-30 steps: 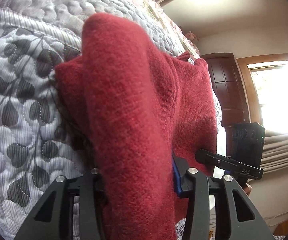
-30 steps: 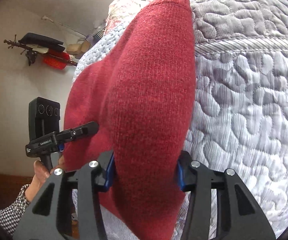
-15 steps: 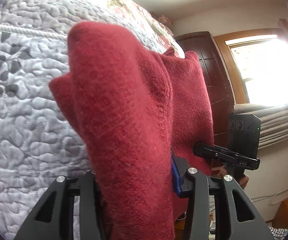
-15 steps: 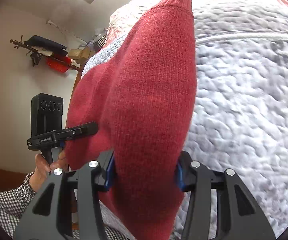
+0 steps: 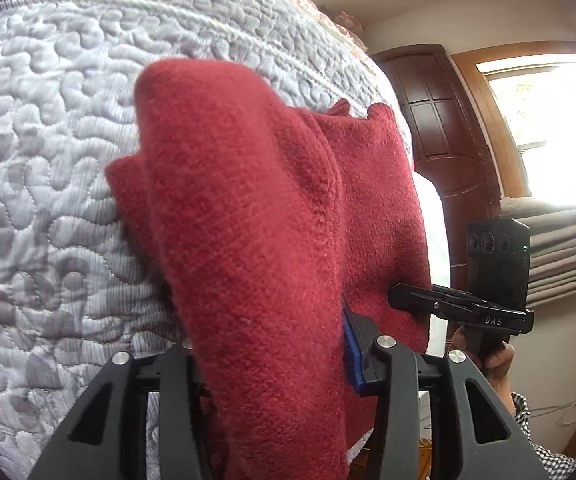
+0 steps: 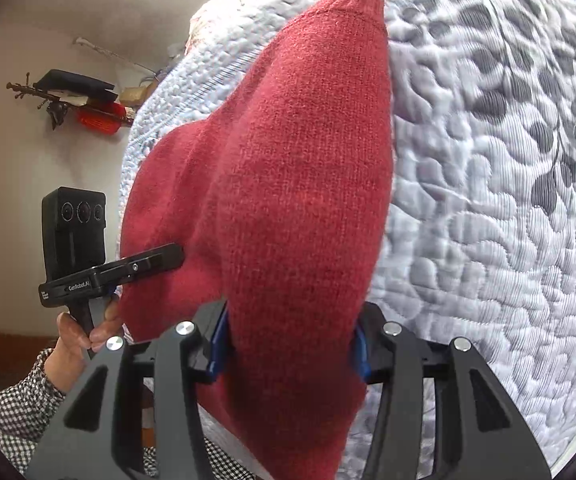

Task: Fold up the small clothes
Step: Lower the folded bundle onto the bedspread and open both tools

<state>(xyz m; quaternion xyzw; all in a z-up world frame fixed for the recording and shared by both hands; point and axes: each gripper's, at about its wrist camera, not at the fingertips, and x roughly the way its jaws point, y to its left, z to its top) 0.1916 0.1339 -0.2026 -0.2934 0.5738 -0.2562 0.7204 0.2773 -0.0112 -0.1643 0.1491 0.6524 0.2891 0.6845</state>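
Sweater (image 5: 272,240) pinched between both grippers' fingers (image 6: 218,344).

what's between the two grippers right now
Only the red sweater: it spans from the right gripper to the left gripper, both clamped on it. The right wrist view shows this best.

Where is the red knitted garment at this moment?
The red knitted garment fills the centre of both wrist views, pinched in the left gripper and the right gripper, hanging over the grey quilted bedspread.
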